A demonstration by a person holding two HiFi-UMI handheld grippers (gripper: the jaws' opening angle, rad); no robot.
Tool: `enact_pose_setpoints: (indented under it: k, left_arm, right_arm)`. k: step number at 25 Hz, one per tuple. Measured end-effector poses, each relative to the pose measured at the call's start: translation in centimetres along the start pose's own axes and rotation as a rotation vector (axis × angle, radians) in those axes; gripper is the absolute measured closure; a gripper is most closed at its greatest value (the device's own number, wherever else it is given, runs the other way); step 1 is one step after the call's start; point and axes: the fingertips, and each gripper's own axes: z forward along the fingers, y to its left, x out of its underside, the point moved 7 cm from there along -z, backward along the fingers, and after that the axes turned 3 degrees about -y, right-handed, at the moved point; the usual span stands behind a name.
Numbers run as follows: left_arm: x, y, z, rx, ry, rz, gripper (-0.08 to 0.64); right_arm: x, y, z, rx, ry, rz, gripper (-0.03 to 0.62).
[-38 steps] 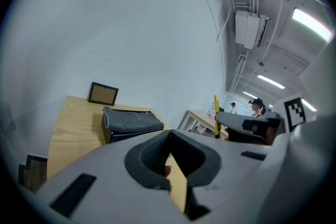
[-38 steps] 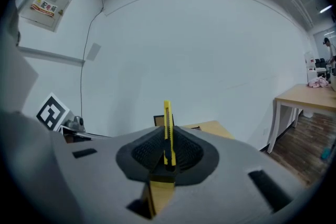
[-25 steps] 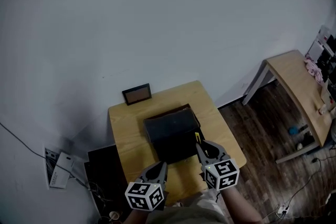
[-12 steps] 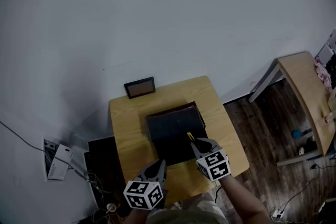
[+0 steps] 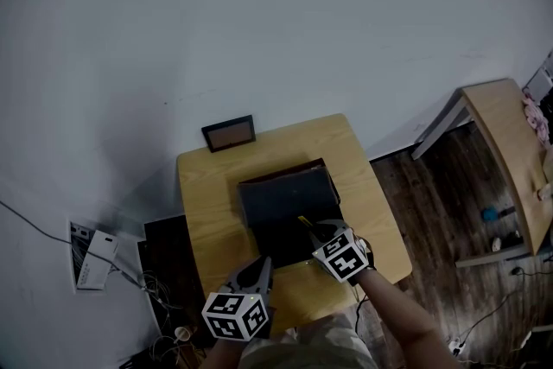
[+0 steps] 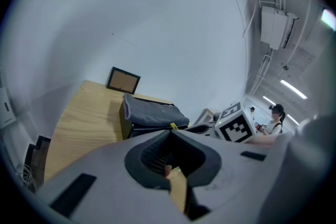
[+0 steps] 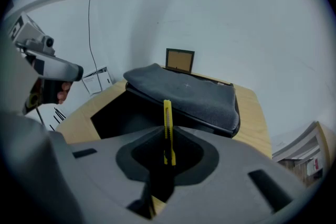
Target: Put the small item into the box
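Note:
A dark box (image 5: pixel 289 207) stands open on the small wooden table (image 5: pixel 203 203); in the right gripper view its grey-lined lid (image 7: pixel 186 93) leans back behind the black hollow (image 7: pixel 118 113). My right gripper (image 5: pixel 317 231) is shut on a thin yellow utility knife (image 7: pixel 167 118), which points out past its jaws over the box's near edge. The yellow tip (image 5: pixel 303 221) shows above the box interior. My left gripper (image 5: pixel 262 270) hovers over the table's front left of the box, its jaws closed together with nothing between them (image 6: pixel 169 138).
A small framed picture (image 5: pixel 229 134) leans on the wall at the table's back. To the right stands a second wooden table (image 5: pixel 505 143) on dark floorboards. A white device (image 5: pixel 91 259) and cables lie at the lower left.
My right gripper has carried the yellow knife leftward and inward, from the box's right edge to over its near part. The left gripper has hardly moved.

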Motion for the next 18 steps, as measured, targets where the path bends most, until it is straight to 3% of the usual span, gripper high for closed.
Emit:
enact_pose_setpoints:
  k: [9,18]
  left_arm:
    - [0.2,-0.1,0.3,0.005,0.003,-0.006,0.557]
    - [0.6,-0.5,0.2,0.010,0.012,-0.006,0.557]
  right_arm:
    - [1.0,0.4,1.6,-0.057,0.122,-0.052,0.554]
    - [1.4,0.8,2.9,-0.056,0.198,-0.076,0.554]
